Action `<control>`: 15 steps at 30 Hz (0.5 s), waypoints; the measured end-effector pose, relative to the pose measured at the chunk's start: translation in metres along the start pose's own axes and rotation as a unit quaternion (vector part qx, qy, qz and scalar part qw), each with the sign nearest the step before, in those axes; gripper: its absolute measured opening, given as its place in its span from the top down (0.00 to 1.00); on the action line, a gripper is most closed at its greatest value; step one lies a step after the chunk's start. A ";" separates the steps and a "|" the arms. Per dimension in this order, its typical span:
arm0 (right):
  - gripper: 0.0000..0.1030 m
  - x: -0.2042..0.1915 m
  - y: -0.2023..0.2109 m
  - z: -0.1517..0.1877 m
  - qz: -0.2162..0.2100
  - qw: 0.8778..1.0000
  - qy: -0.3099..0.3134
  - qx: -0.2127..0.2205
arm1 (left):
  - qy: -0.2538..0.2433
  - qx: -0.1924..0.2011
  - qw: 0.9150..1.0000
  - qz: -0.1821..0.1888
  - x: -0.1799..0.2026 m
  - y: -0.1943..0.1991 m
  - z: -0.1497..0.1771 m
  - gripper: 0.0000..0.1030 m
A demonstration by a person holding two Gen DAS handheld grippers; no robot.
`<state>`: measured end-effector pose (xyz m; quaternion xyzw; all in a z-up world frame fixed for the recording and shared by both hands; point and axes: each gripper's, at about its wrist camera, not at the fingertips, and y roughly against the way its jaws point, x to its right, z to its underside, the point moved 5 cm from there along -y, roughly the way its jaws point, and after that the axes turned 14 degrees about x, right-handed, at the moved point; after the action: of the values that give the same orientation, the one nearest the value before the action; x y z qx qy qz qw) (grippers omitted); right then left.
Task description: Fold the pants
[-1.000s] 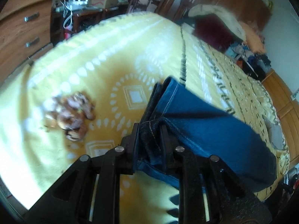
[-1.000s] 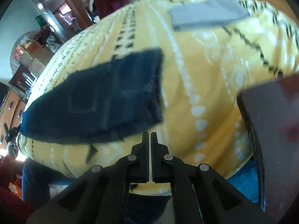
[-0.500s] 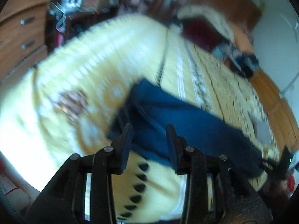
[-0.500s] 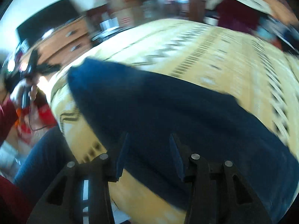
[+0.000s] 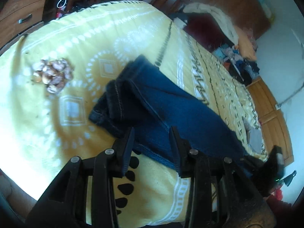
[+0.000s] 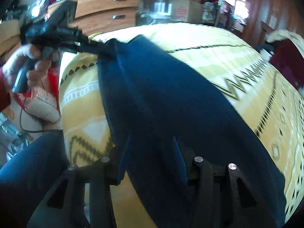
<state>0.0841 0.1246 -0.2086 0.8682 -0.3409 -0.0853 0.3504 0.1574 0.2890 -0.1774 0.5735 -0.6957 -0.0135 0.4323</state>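
Note:
Dark blue jeans [image 5: 171, 110] lie folded lengthwise across the yellow patterned blanket [image 5: 76, 38]. Their hem end is bunched at the left in the left wrist view. My left gripper [image 5: 152, 134] is open just above the near edge of the jeans, behind the hem. The cloth shows in the gap, with no pad pressing on it. My right gripper [image 6: 152, 144] is open over the other end of the jeans [image 6: 171, 104], its fingers astride the fabric. In the right wrist view a hand holds the left gripper [image 6: 102, 46] at the far hem.
A small pile of brown shells [image 5: 53, 76] lies on the blanket left of the jeans. A grey folded cloth [image 5: 255, 140] sits near the far right edge. Wooden drawers [image 6: 106, 9] and boxes stand beyond the bed. A person's blue-clad leg [image 6: 28, 171] is beside it.
The left gripper, which was shut on the jeans' hem, has opened and drawn back a little. The right gripper has opened, rolled and swung across to the jeans' other end.

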 end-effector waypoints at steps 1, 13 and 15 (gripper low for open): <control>0.52 -0.004 -0.010 -0.003 0.001 1.000 0.008 -0.002 | 0.005 0.005 1.000 0.002 -0.001 0.003 -0.001 0.63; 0.87 -0.002 -0.056 -0.030 0.027 1.000 0.001 0.004 | 0.016 -0.008 1.000 0.025 0.015 -0.001 0.010 0.58; 0.87 0.006 -0.040 -0.041 0.027 0.999 -0.021 0.025 | 0.021 -0.020 0.999 0.033 0.016 -0.006 0.012 0.57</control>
<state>0.1263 0.1641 -0.2047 0.8651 -0.3739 -0.0852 0.3233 0.1555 0.2679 -0.1786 0.5414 -0.7046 -0.0014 0.4587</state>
